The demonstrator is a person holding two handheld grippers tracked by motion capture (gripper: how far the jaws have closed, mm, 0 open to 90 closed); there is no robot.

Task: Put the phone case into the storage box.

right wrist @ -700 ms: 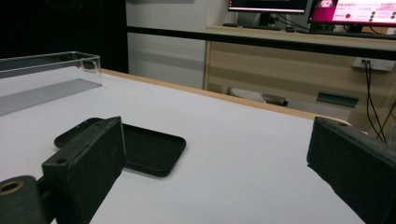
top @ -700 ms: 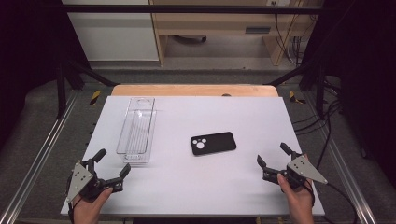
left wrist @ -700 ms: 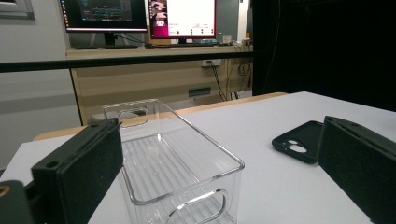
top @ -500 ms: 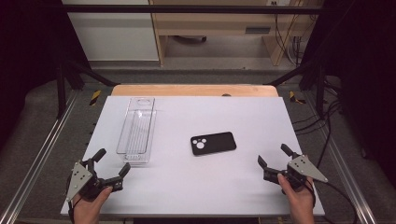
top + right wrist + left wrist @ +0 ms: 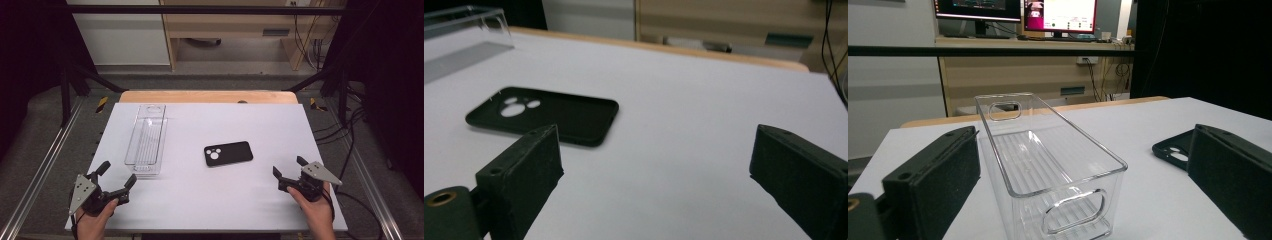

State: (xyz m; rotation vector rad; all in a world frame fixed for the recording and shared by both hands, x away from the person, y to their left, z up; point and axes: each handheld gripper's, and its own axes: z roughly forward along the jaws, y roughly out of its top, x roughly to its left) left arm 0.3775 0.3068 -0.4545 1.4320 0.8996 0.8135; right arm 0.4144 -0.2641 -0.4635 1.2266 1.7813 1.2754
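Looking along the left gripper (image 5: 117, 177), jaws apart, the clear bin (image 5: 1048, 165) shows handle cutouts; right gripper (image 5: 290, 171) jaws apart.

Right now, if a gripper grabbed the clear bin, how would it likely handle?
The bin looks like thin, hard plastic and sits empty, so probably light and stiff. Its glossy walls may slip between the pads. Being long and narrow, it would likely slide or swivel on the smooth table if nudged at one end.

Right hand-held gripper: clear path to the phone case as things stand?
Probably yes. The right hand-held gripper stands open, and bare white table lies between it and the black phone case; nothing lies between them.
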